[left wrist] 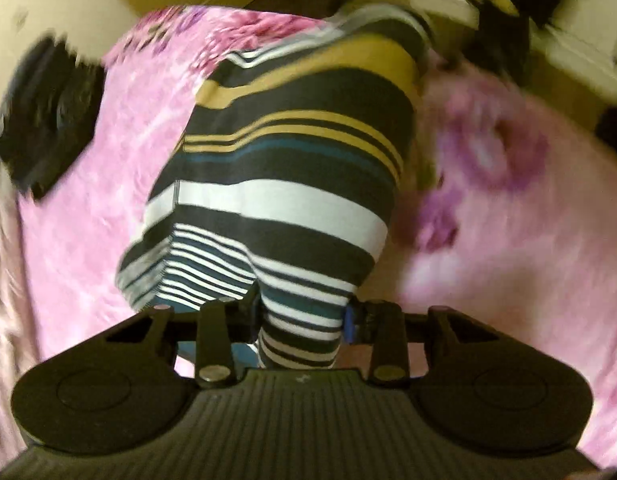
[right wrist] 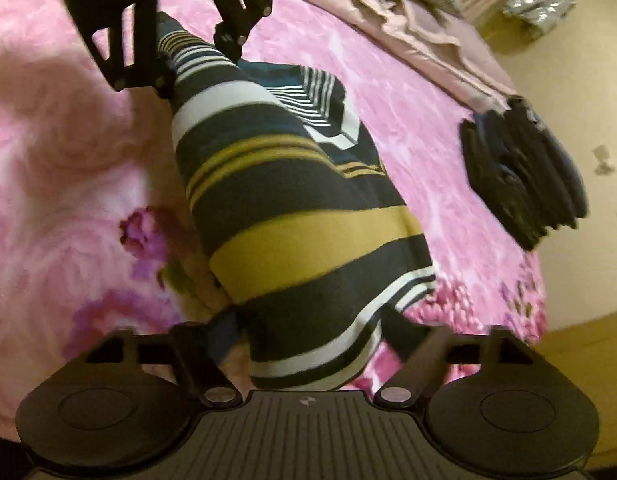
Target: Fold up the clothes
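garment: striped garment [left wrist: 284, 168] (navy, white, mustard, teal bands) is laid on the pink floral blanket [left wrist: 88, 208] of the bed, already narrowed into a long strip; one side flap is seen turned over onto the body in the right wrist view [right wrist: 324, 108].
left hand-held gripper: [left wrist: 300, 328] jaws are drawn in close around one bunched end of the strip; the cloth runs between the fingers and appears pinched. The same gripper is seen from across in the right wrist view [right wrist: 168, 68], closed on the far end there.
right hand-held gripper: [right wrist: 312, 344] jaws are spread wide, with the other end of the strip lying between them; no pad is seen pressing on the cloth, so nothing is held.
layout: the two grippers are placed at opposite ends of the strip, facing each other.
done pile: a dark folded stack [right wrist: 524, 176] is sat near the bed's right edge, well apart from the striped piece; crumpled mauve bedding [right wrist: 428, 40] is at the far side.
progress: lengthwise folds are judged complete; end-to-end fold is judged outstanding.
left to do: right end to be gripped, one end to be carried over onto the other, the result to be squared and added to the stack.
risk: frames are motion-blurred, so exact pad contact on the left cannot be fully confirmed.
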Action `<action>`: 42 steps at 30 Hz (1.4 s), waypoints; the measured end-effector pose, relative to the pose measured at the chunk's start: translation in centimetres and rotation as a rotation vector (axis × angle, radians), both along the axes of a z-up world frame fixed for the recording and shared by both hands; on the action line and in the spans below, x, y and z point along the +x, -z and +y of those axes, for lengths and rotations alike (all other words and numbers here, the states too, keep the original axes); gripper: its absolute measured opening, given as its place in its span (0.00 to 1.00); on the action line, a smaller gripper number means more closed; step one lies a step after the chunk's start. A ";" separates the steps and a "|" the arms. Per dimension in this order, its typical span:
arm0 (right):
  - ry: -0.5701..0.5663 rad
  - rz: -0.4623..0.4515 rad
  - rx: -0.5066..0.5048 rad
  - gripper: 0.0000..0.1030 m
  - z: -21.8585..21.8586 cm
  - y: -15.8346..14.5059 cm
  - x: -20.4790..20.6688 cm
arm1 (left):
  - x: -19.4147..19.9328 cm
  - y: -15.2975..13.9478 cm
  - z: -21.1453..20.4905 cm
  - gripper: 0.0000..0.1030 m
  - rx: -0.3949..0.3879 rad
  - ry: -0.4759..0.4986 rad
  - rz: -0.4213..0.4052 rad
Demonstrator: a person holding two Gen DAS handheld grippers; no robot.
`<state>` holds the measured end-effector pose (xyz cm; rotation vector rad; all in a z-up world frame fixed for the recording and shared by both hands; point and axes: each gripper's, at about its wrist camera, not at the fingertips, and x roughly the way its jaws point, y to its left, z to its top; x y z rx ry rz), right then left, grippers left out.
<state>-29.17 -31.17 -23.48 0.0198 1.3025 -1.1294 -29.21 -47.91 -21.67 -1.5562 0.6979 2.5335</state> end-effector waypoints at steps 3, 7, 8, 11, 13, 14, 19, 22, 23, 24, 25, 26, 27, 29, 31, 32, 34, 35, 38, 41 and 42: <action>-0.068 0.051 -0.066 0.90 1.4 1.4 2.2 | 0.4 -0.5 -0.2 0.30 0.026 -0.035 -0.003; -0.129 0.141 -0.122 0.90 0.3 4.2 3.6 | 0.4 -1.2 0.1 0.30 0.028 -0.058 -0.002; -0.123 0.145 -0.141 0.90 -0.4 4.6 3.5 | 0.4 -1.3 0.2 0.30 0.023 -0.065 0.000; -0.121 0.077 -0.119 0.80 -2.7 4.3 2.3 | 0.6 -1.0 1.0 0.31 -0.016 -0.082 0.018; -0.148 0.032 -0.077 0.56 -3.2 3.7 1.1 | 0.8 -0.6 1.6 0.35 -0.054 -0.091 0.040; -0.170 0.031 -0.070 0.53 -3.1 3.5 0.6 | 0.9 -0.3 2.1 0.38 -0.078 -0.096 0.051; -0.189 0.011 -0.009 0.45 -3.6 1.1 -1.1 | 0.7 2.0 6.0 0.47 -0.290 -0.044 0.070; -0.215 0.015 0.014 0.44 -3.8 0.3 -1.8 | -0.1 3.4 7.4 0.49 -0.378 -0.038 0.047; -0.229 0.018 0.020 0.44 -3.7 0.2 -2.1 | -0.4 3.6 7.4 0.48 -0.382 -0.048 0.035; -0.242 0.017 0.028 0.44 -3.5 0.1 -2.4 | -0.7 3.7 7.4 0.46 -0.374 -0.063 0.027; -0.255 0.016 0.035 0.43 -3.4 0.1 -2.8 | -1.0 3.6 7.4 0.43 -0.361 -0.077 0.021; -0.271 0.017 0.042 0.43 -3.4 0.0 -3.2 | -1.2 3.4 7.5 0.37 -0.342 -0.092 0.016; -0.286 0.017 0.048 0.43 -3.5 -0.1 -3.5 | -1.5 3.2 7.5 0.33 -0.324 -0.107 0.011; -0.315 0.019 0.056 0.43 -3.5 -0.4 -4.2 | -2.0 2.5 7.7 0.30 -0.297 -0.152 0.007; -0.344 0.021 0.059 0.43 -3.4 -0.7 -5.0 | -2.8 1.5 8.3 0.29 -0.274 -0.212 0.001; -0.359 0.022 0.060 0.43 -3.4 -0.9 -5.4 | -3.2 0.9 8.7 0.29 -0.262 -0.242 -0.001; -0.397 0.034 0.064 0.43 -3.4 -1.4 -6.6 | -4.4 -0.2 9.8 0.29 -0.234 -0.305 0.003; -0.415 0.042 0.064 0.43 -3.4 -1.6 -7.2 | -5.0 -0.7 10.5 0.29 -0.218 -0.336 0.006; -0.467 0.084 0.072 0.43 -3.8 -2.3 -9.6 | -7.1 -1.8 12.8 0.29 -0.176 -0.407 0.015; -0.482 0.124 0.081 0.43 -3.9 -2.2 -11.6 | -9.4 -2.3 14.9 0.29 -0.140 -0.455 0.028; -0.483 0.138 0.082 0.43 -3.8 -2.0 -12.3 | -10.1 -2.4 15.5 0.29 -0.129 -0.471 0.033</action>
